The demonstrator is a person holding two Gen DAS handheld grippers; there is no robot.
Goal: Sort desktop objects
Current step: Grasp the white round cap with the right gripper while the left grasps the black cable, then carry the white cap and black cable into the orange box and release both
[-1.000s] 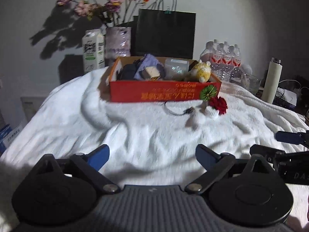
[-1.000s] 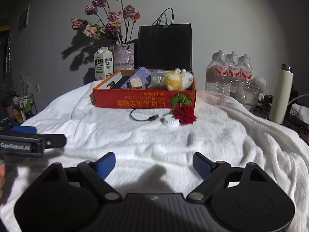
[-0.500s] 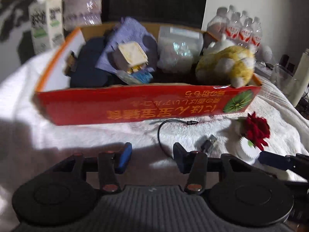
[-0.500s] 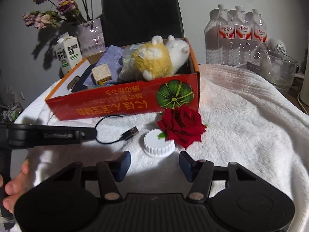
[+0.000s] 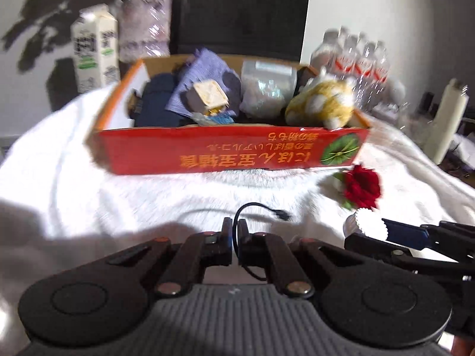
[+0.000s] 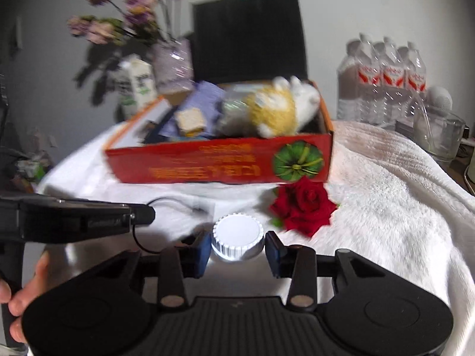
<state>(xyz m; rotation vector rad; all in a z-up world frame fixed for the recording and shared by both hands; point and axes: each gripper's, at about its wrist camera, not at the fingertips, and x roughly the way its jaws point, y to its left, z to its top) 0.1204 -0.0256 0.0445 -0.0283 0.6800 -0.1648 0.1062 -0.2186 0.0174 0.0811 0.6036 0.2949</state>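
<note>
A red cardboard box (image 5: 225,151) with a plush toy, cloths and small items stands on the white blanket; it also shows in the right wrist view (image 6: 207,163). My left gripper (image 5: 235,237) is shut on a thin black USB cable (image 5: 261,207) that loops forward from the fingers. My right gripper (image 6: 239,250) is shut on a white ribbed bottle cap (image 6: 237,234), also seen in the left wrist view (image 5: 368,225). A red rose (image 6: 302,204) lies just beyond the cap, in front of the box.
Behind the box stand a milk carton (image 5: 93,50), a vase of flowers (image 6: 172,62) and a black paper bag (image 6: 249,35). Water bottles (image 6: 383,80), a glass jar (image 6: 439,136) and a white flask (image 5: 445,121) are at the right.
Both grippers moved forward to the items before the box and closed: the left on the cable, the right on the cap.
</note>
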